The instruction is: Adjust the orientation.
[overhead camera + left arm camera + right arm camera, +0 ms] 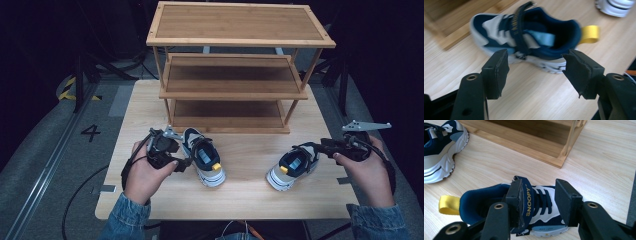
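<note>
Two small navy, white and grey children's sneakers were seen on the pale wooden tabletop [150, 200], in front of a three-tier bamboo shoe rack [235, 70].

Left sneaker [204, 156]: stood just beside the left tool [184, 159], heel with its yellow pull tab [216, 167] turned toward the near edge. In the left gripper view the shoe [524, 37] was blurred and lay beyond the tips, with bare wood between the two black pads [499, 67]. The left tool was spread wide and nothing was gripped. Gold lettering on the navy strap [520, 25] could not be read.

Right sneaker [295, 167]: stood well apart from the left one, toe pointing toward the right tool [320, 149], yellow heel tab [283, 169] toward the tabletop's middle. In the right gripper view the tool [539, 202] was set about the upper of this shoe [541, 205], one pad against the navy strap [527, 200], the other pad standing a little off the laces. Whether the shoe was actually pinched could not be told. "SNOOPY" was read in yellow capitals on the strap. A pale blue label near the sole carried small print too fine to read.

A black figure "4" [91, 132] was marked on the grey floor left of the tabletop.
</note>
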The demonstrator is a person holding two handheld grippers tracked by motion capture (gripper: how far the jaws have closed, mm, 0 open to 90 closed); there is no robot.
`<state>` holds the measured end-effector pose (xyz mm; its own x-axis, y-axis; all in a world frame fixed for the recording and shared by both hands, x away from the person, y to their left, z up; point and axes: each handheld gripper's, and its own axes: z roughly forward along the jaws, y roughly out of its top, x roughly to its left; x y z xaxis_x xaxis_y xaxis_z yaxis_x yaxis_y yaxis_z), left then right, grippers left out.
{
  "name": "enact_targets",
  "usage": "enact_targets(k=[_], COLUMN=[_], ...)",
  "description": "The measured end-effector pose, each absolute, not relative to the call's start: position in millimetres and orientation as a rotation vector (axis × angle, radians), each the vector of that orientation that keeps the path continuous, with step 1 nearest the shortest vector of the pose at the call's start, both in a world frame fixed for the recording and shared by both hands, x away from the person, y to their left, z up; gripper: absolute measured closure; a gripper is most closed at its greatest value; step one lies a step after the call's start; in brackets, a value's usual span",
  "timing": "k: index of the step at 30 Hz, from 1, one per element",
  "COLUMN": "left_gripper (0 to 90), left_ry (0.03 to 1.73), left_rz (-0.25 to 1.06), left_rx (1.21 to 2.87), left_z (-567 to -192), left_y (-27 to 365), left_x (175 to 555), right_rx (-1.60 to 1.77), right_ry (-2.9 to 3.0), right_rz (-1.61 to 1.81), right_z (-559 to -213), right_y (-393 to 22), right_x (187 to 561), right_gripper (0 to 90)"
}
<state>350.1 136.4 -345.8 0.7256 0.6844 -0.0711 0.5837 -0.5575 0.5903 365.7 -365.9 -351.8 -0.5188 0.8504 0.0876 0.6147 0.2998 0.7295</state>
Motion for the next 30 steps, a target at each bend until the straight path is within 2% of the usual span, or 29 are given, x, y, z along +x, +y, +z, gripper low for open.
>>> enact_targets(k=[9,14,24,29,30], left_gripper=[37.2,38.1,41.9,54.1,54.1], left_ry=[0.77,0.733,0.707,0.685,0.683], left_rz=[0.175,0.154,0.243,0.313,0.324], left_rx=[2.405,2.436,2.457,2.458,2.458], left_z=[-345,-354,-363,-363,-363], left_y=[90,76,58,56,56], left_x=[338,341,340,339,339], right_rx=[1.333,1.339,1.333,1.326,1.326], right_ry=[2.259,2.26,2.277,2.28,2.28], right_rz=[1.033,1.027,1.015,1.036,1.036], right_z=[-354,-355,-357,-356,-356], right_y=[-368,-369,-366,-365,-365], right_x=[360,358,358,357,357], right_gripper=[59.1,59.1,59.1,59.4,59.4])
